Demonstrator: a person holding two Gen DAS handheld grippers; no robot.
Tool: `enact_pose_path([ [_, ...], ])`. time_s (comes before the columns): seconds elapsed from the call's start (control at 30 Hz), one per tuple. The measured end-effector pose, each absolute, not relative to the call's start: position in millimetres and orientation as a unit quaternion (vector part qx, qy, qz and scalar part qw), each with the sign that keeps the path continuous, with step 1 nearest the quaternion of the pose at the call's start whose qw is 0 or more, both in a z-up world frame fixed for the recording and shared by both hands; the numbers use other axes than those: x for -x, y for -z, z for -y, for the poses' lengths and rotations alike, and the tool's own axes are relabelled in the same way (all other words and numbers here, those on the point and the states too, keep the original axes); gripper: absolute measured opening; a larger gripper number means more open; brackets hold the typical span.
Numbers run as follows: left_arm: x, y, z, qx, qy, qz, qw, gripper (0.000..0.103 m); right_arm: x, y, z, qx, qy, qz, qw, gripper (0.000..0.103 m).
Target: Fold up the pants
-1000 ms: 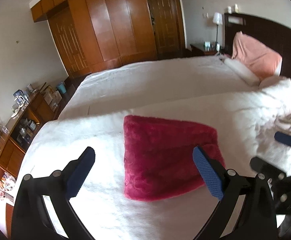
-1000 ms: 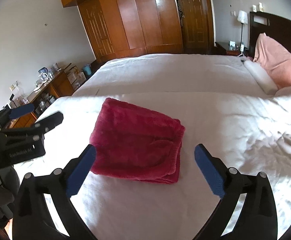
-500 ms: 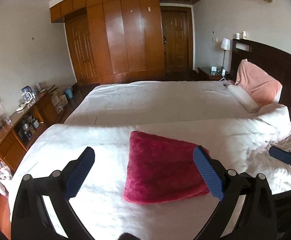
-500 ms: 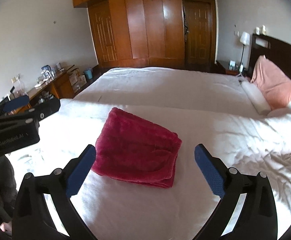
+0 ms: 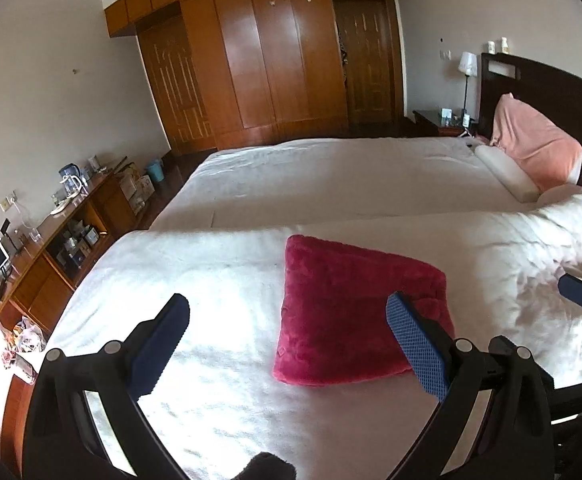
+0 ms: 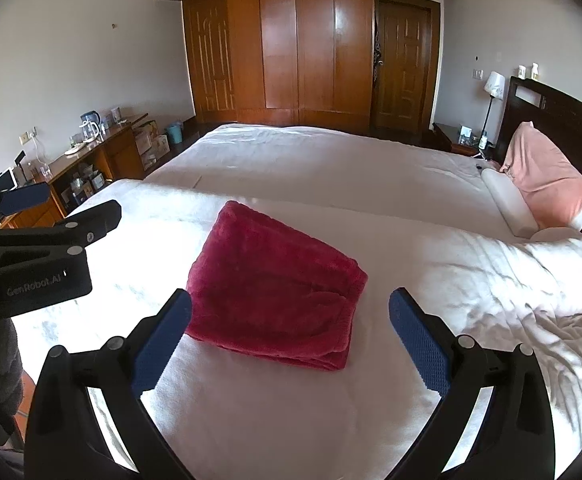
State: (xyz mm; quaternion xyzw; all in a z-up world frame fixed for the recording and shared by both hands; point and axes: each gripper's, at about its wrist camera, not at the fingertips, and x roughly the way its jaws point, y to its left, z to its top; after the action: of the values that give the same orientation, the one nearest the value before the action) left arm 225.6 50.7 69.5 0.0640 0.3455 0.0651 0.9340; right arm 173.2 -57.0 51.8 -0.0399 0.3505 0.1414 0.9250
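On the near bed: pants folded, both tools clear

From the left wrist view, the left gripper (image 5: 287, 316) hangs spread and empty above the white bed (image 5: 211, 280). It has lifted and levelled over the last second, so the red pants (image 5: 355, 312) lie a little farther off, a compact folded bundle; folding looks complete.

From the right wrist view, the right gripper (image 6: 289, 318) is likewise spread, empty, backed off slightly. Bare bedding surrounds the pants (image 6: 279, 284); the near bed edge lies below.

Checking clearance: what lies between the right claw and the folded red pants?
Only bare white bedding. In the right wrist view, the right claw hangs open, with the pants beyond its fingertips.
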Motion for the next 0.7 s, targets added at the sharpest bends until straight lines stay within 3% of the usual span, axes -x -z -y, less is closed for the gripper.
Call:
enact_pose_path([
  [0.7,-247.9,-49.8,-71.2,-0.052,-0.042,-0.387,0.920,0.098,-191.8,-36.0,41.2,0.045,-0.134,-0.374,0.917,0.100],
])
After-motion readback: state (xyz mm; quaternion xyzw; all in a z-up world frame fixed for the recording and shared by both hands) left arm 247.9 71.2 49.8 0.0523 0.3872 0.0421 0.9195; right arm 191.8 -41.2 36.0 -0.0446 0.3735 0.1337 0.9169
